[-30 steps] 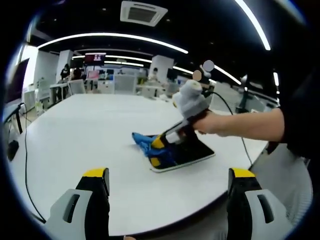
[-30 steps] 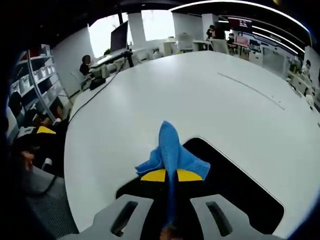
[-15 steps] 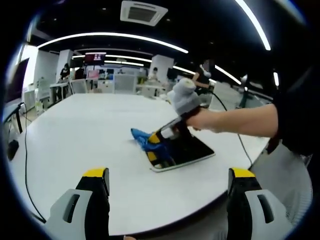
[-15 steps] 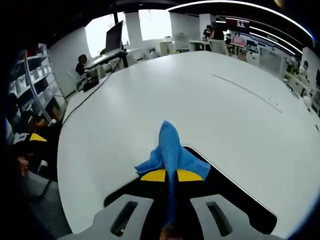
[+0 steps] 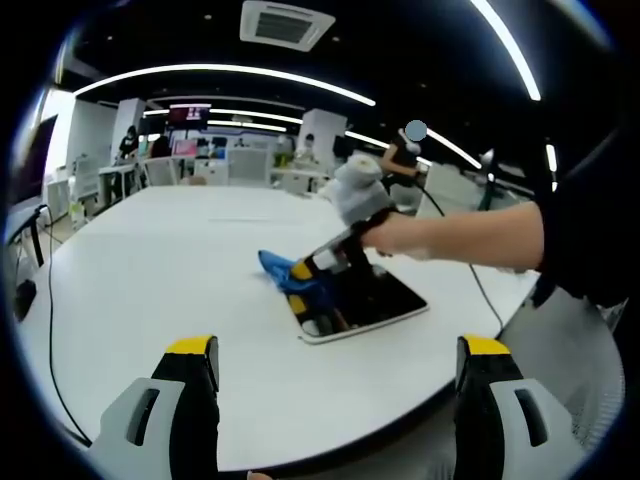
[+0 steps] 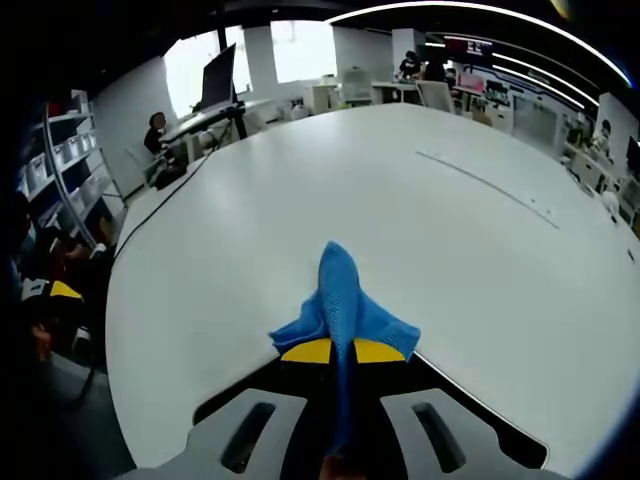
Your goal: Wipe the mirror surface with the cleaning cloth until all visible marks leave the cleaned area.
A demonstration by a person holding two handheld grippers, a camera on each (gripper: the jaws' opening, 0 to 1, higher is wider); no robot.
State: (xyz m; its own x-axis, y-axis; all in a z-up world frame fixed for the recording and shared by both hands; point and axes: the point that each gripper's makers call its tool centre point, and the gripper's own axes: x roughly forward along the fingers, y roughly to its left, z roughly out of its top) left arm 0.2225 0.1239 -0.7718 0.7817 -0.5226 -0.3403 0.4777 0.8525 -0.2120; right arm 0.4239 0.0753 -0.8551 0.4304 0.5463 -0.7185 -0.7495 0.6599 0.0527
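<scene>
Right gripper (image 6: 335, 350): I am clamping the cloth (image 6: 342, 300) between my closed jaws, its free end fanning out ahead of the tips.
Cloth: I am pressing it at the mirror's (image 5: 370, 300) far edge, part of it lying over onto the table (image 6: 400, 190).
Left gripper (image 5: 335, 365): I am holding it wide apart and empty, well back from the mirror.
Mirror: it is lying flat near the table's edge.
Risk: I am likely running off the glass; the cloth could catch the rim and shove the mirror.
</scene>
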